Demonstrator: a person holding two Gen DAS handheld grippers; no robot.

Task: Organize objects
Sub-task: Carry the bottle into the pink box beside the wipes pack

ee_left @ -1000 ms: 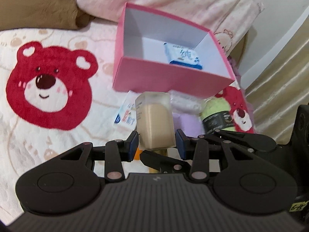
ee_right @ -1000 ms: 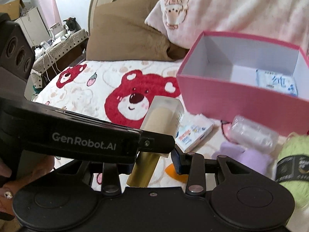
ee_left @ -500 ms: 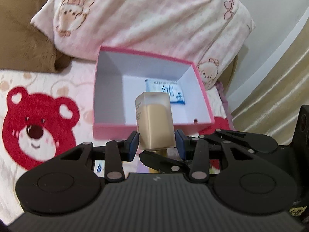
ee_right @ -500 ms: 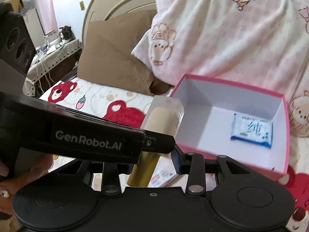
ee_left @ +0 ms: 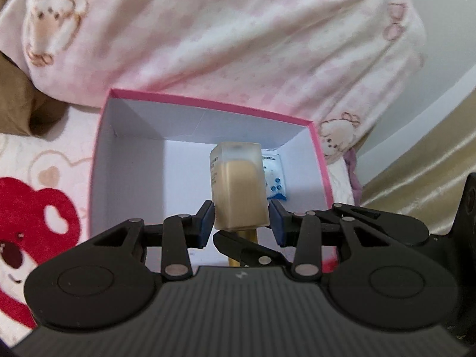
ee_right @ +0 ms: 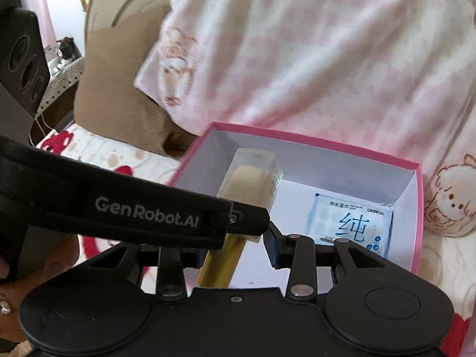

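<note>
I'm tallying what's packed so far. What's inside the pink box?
One blue-and-white wipes packet lies on the pink box's white floor. The held bottle and both grippers hide part of the floor.

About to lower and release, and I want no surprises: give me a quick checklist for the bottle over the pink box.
1. Left gripper clamped on the bottle: ok, pads on both sides of its body.
2. Right gripper gripping the gold cap: cannot tell, one finger is hidden behind the left gripper.
3. Bottle above the pink box opening: ok.
4. Free landing spot: ok, the wipes pack lies toward the right wall, with bare floor beside it.
5. Bottle resting on the box floor: cannot tell.
</note>
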